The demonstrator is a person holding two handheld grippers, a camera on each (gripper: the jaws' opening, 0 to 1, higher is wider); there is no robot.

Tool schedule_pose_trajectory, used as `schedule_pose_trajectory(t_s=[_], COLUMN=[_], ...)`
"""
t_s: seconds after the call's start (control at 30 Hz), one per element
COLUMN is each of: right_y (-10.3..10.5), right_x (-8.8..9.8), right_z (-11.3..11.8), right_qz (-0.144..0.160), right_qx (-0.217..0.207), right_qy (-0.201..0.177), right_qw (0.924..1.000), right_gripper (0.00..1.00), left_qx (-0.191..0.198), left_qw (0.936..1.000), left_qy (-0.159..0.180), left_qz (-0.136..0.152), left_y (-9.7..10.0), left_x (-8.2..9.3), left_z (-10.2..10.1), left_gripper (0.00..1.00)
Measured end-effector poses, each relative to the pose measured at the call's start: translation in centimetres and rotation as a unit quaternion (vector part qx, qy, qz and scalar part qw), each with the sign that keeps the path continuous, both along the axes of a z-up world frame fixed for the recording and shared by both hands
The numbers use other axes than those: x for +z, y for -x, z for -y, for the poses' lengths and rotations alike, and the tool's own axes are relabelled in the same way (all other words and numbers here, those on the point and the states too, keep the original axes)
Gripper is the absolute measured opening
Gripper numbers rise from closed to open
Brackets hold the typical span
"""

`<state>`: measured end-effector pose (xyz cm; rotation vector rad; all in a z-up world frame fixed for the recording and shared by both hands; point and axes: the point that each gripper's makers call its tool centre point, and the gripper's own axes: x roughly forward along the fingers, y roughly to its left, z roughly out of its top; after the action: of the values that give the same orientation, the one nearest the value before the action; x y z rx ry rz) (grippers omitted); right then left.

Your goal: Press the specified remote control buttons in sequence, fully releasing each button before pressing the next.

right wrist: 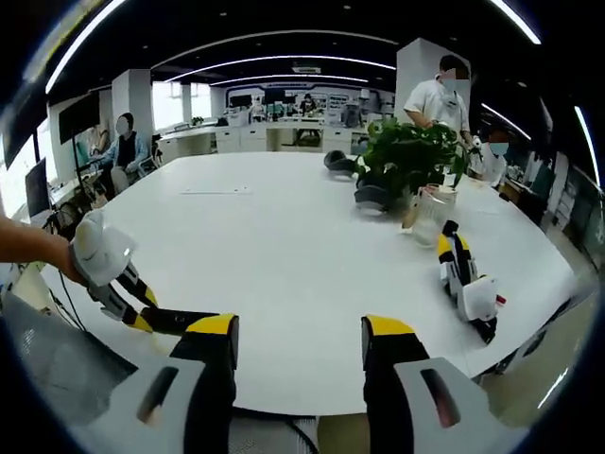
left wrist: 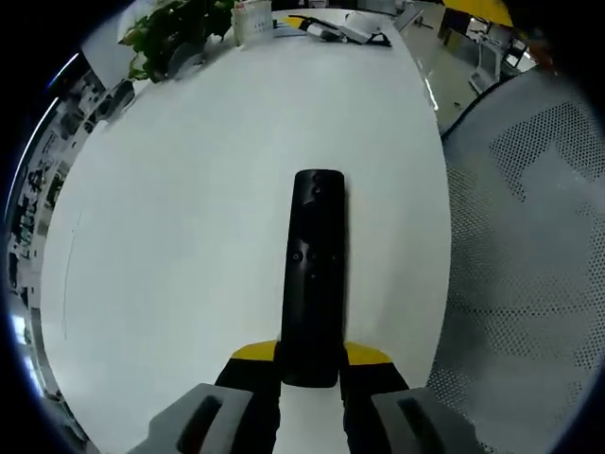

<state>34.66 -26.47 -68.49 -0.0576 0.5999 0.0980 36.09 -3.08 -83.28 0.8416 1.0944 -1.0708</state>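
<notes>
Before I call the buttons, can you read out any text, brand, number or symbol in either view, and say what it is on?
No text is legible in either view.
Long black remote control, held in the left gripper: its buttons show as small dots, any markings too small to read.
White cup at the white table's far end: faint reddish marks, blurred.
Sheet of paper on the table: too small to read.

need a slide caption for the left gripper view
Left gripper holds a black remote control by its near end, flat over a white table.
</notes>
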Motion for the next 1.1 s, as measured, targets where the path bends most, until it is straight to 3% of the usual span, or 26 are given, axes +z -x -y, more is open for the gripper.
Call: schedule_pose_trajectory(t_s=[0.27,0.6,0.7,0.77,0.83,0.9,0.97,1.1], right_y=[0.2,0.4,0.5,0.9,0.3,0.6,0.9,0.2], right_x=[-0.2,-0.4,-0.7,-0.8,-0.5,-1.3,-1.7,-1.4], right_z=[0.5,0.2,-0.2,-1.5,-2.0,-2.5,-3.4,-3.9], right_qz=[-0.006,-0.017,-0.028,-0.038,-0.035,-0.066,-0.087,-0.101], right_qx=[-0.013,-0.007,0.002,0.005,0.036,0.051,0.067,0.083], right_qy=[0.005,-0.002,-0.012,-0.049,-0.027,-0.020,-0.045,-0.050], right_qw=[0.9999,0.9998,0.9995,0.9981,0.9984,0.9964,0.9929,0.9901], right_gripper=[0.49,0.39,0.37,0.30,0.25,0.26,0.21,0.10], left_qx=[0.006,0.013,0.015,0.003,0.002,0.001,0.004,0.004], left_qw=[0.9998,0.9996,0.9994,0.9996,0.9996,0.9995,0.9992,0.9980], left_qy=[0.016,0.024,0.032,0.027,0.028,0.031,0.039,0.060], left_qz=[0.003,0.008,0.004,0.004,0.004,0.007,0.010,0.017], left_y=[2.1,2.7,2.6,2.6,2.6,2.7,2.7,2.9], left_x=[0.0,0.0,0.0,0.0,0.0,0.0,0.1,0.2], left_z=[0.5,0.7,0.6,0.7,0.7,0.8,0.7,0.7], left_gripper=[0.23,0.23,0.23,0.23,0.23,0.23,0.24,0.23])
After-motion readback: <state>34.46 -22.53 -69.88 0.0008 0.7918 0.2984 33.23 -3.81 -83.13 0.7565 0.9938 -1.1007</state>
